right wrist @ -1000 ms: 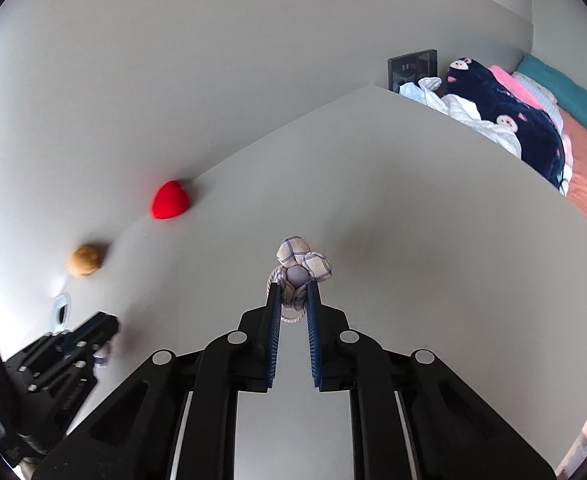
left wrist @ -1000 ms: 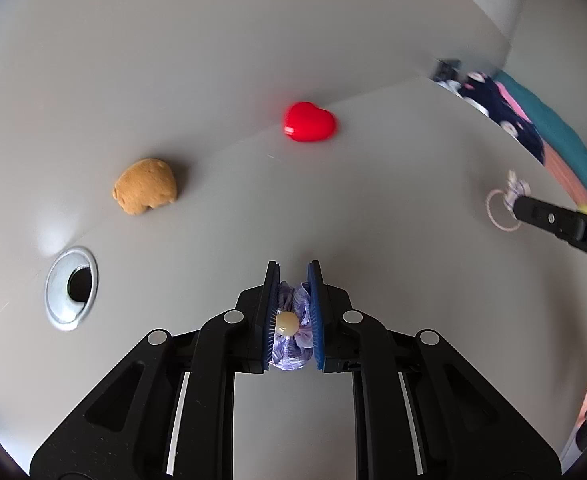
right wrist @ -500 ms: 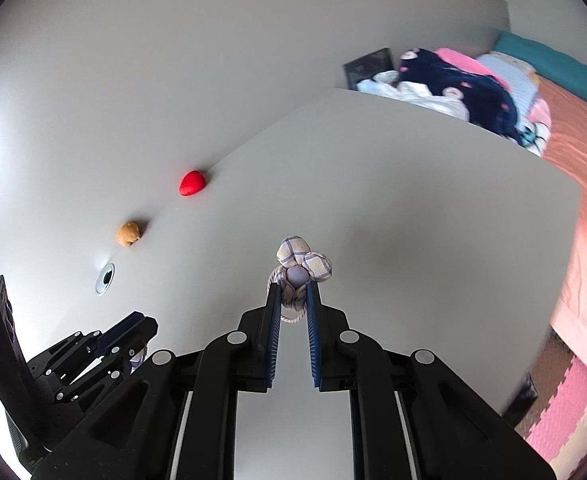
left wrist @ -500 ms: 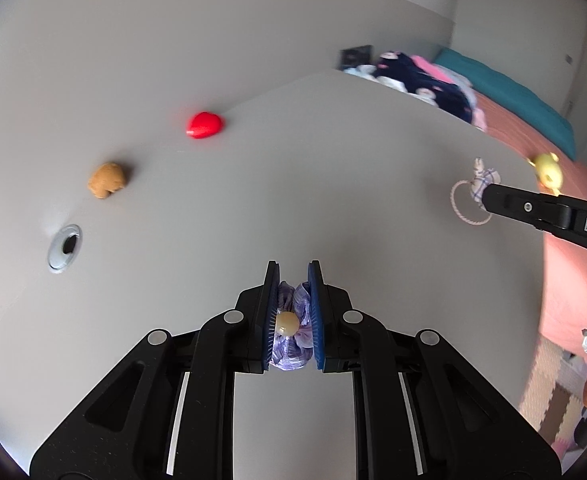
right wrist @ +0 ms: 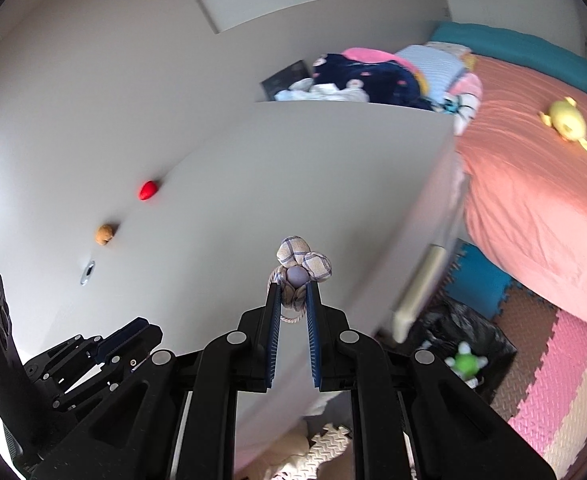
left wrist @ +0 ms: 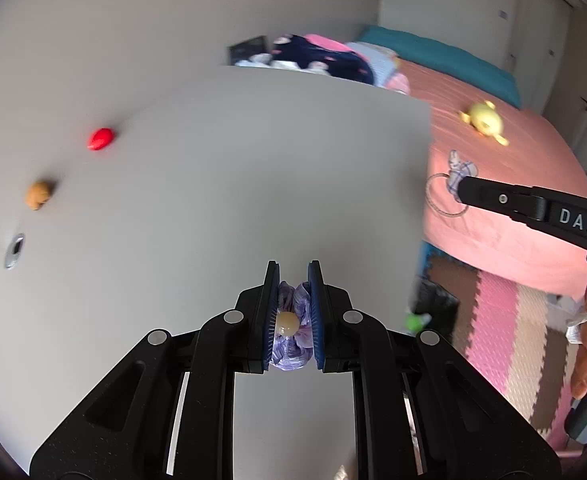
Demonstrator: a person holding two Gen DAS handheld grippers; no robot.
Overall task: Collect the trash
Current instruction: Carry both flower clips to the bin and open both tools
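Observation:
My left gripper [left wrist: 292,280] is shut on a purple hair tie with a beige bead [left wrist: 289,330], held above the grey table [left wrist: 233,184]. My right gripper [right wrist: 292,290] is shut on a checked fabric hair tie with a lilac bead [right wrist: 302,266], out past the table's right edge; it also shows in the left wrist view [left wrist: 455,178]. A black trash bag [right wrist: 459,344] with a green item [right wrist: 465,363] in it sits on the floor beside the table.
A red heart [left wrist: 100,139], a brown toy [left wrist: 38,195] and a metal grommet hole [left wrist: 14,251] are at the table's far left. A pink bed [right wrist: 533,216] with a yellow plush [right wrist: 567,124] stands to the right. Foam mats cover the floor.
Both grippers have risen and swung right, each holding its hair tie. The table has dropped away, and the bed, floor mats and trash bag have come into view.

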